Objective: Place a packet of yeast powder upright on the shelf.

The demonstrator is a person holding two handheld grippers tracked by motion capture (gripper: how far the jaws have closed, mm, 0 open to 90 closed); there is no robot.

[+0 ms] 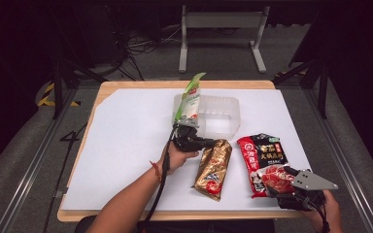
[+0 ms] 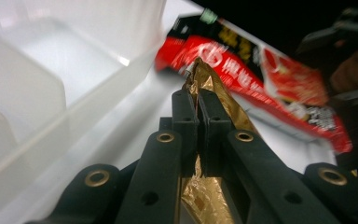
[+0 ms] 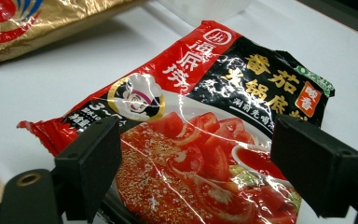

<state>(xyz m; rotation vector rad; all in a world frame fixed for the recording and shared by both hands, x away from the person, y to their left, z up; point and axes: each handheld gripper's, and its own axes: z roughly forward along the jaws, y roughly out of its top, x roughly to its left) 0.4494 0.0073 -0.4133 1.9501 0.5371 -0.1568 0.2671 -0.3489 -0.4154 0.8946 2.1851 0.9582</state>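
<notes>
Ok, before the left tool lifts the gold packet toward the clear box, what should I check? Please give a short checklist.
1. Left tool shut on gold packet: ok.
2. Grip deep enough: cannot tell, it pinches only the top edge.
3. Clear box has free room beside the green packet: ok.
4. Red packet clear of the gold packet: ok, apart.
5. Right tool out of the way: ok, open over the red packet.

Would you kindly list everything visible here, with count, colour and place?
gold packet: one, gold with red, table centre, its top edge pinched.
red packet: one, red and black, right of the gold one.
green-white packet: one, standing in the bin's left end.
clear bin: one, translucent, table's far middle.
table: one, white sheet on wood.
left tool: black, shut on the gold packet.
right tool: black, open over the red packet.
</notes>
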